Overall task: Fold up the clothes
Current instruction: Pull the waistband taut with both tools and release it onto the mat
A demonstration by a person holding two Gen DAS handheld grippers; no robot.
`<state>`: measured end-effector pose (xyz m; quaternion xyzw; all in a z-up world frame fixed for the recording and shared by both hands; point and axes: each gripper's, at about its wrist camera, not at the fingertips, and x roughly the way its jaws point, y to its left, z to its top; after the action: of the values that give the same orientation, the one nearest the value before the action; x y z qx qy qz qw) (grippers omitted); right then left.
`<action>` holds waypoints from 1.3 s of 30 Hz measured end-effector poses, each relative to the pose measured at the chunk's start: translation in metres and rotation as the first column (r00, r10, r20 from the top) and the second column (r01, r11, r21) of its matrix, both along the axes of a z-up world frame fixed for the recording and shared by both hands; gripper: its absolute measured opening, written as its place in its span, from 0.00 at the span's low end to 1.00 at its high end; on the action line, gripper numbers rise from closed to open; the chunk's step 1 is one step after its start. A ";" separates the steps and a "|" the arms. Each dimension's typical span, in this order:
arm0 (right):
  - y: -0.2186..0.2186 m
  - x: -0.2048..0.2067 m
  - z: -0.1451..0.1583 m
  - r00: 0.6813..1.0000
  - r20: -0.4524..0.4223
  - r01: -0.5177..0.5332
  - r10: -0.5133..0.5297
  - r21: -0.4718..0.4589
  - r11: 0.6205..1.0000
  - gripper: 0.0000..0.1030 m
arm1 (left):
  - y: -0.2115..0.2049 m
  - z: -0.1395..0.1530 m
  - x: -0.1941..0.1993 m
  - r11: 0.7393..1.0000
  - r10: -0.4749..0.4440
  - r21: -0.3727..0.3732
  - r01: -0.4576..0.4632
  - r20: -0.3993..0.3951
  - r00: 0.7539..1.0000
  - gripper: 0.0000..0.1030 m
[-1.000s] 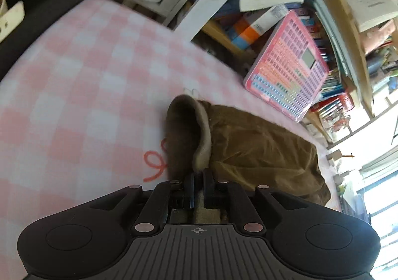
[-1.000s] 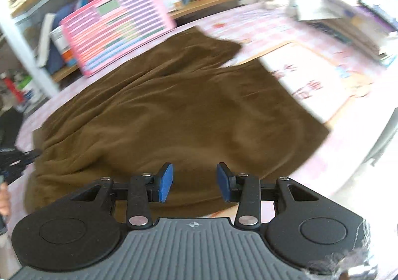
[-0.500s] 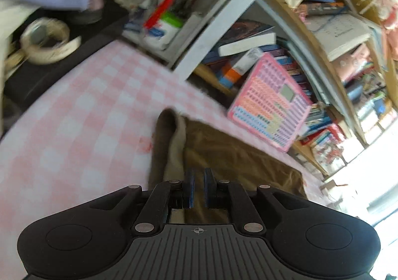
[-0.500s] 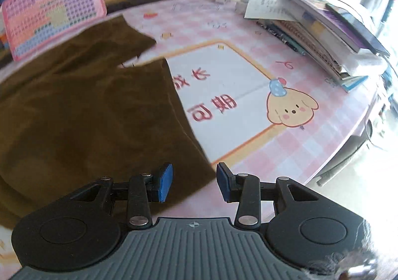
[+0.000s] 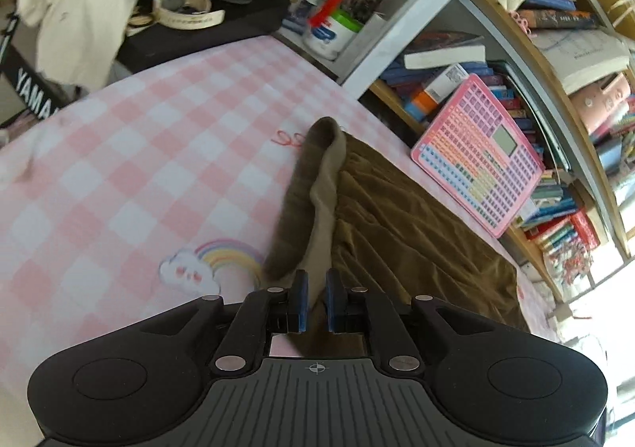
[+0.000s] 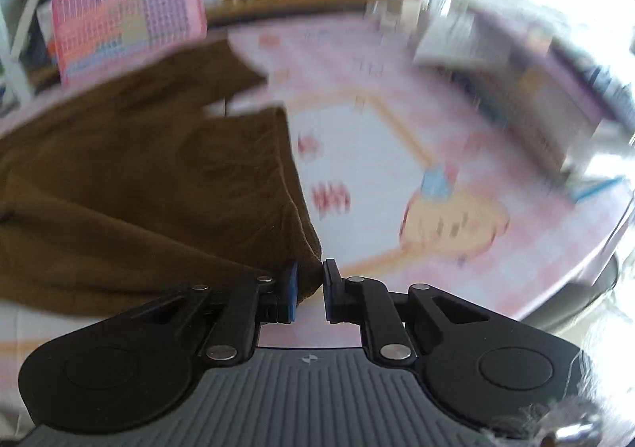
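1 brown garment (image 5: 397, 217) spread on the pink checked tablecloth (image 5: 139, 153), w/ 2 grippers on it: left gripper (image 5: 316, 300) is clamped on the lifted lighter waistband edge, right gripper (image 6: 308, 290) is pinched on a hem corner near the table's front edge. Around it: 1 pink calculator board (image 5: 480, 153) leaning on the bookshelf (image 5: 555, 62) just behind the cloth, 1 white tub (image 5: 331, 36) w/ a green lid, plus a cream cloth pile (image 5: 75, 6) at the far left. Right view's pretty blurry tbh, but there's a cartoon dog print (image 6: 452, 221) on the table beside the hem.
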<state>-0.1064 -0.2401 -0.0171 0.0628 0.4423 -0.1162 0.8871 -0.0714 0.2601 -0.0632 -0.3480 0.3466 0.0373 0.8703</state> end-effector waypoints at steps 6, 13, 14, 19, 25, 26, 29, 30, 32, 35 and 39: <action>-0.003 0.001 0.001 0.999 0.009 -0.036 0.037 -0.055 0.998 0.31 | -0.001 -0.015 -0.011 0.988 0.113 -0.097 -0.121 -0.084 0.990 0.31; 0.010 0.003 0.012 0.987 0.074 -0.142 0.145 -0.037 0.989 0.29 | 0.005 -0.038 -0.001 0.911 0.263 -0.294 -0.291 -0.131 0.956 0.33; 0.014 0.003 0.009 0.984 0.058 -0.164 0.166 -0.042 0.986 0.27 | 0.005 -0.040 0.003 0.903 0.277 -0.301 -0.308 -0.141 0.950 0.33; 0.026 0.002 -0.003 0.976 -0.003 -0.217 0.217 -0.048 0.975 0.18 | 0.005 -0.037 0.019 0.902 0.318 -0.265 -0.340 -0.121 0.940 0.10; 0.029 -0.001 -0.010 0.966 -0.046 -0.255 0.254 -0.014 0.967 0.18 | 0.016 -0.007 -0.001 0.956 0.258 -0.143 -0.257 -0.010 0.966 0.09; 0.028 -0.002 -0.010 0.965 -0.045 -0.260 0.260 -0.004 0.966 0.18 | 0.021 -0.016 -0.002 0.954 0.266 -0.129 -0.271 -0.056 0.962 0.09; 0.028 -0.001 -0.010 0.962 -0.043 -0.271 0.270 -0.004 0.963 0.18 | 0.020 -0.038 -0.004 0.948 0.283 -0.115 -0.298 -0.127 0.951 0.10; 0.027 0.000 -0.010 0.960 -0.046 -0.275 0.274 -0.002 0.961 0.18 | 0.018 -0.039 -0.005 0.949 0.284 -0.109 -0.298 -0.122 0.951 0.10; 0.025 0.001 -0.010 0.960 -0.047 -0.275 0.275 0.003 0.961 0.17 | 0.016 -0.037 -0.004 0.951 0.279 -0.102 -0.292 -0.126 0.952 0.12; 0.025 0.000 -0.011 0.958 -0.045 -0.282 0.282 -0.002 0.959 0.17 | 0.021 -0.035 -0.004 0.955 0.265 -0.101 -0.278 -0.129 0.956 0.14; 0.023 -0.002 -0.012 0.959 -0.034 -0.282 0.282 0.003 0.959 0.17 | 0.016 -0.021 -0.007 0.967 0.243 -0.039 -0.251 -0.139 0.960 0.21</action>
<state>-0.1080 -0.2174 -0.0289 -0.0038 0.4615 0.0100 0.8871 -0.0788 0.2762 -0.0843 -0.4094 0.3587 0.1592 0.8237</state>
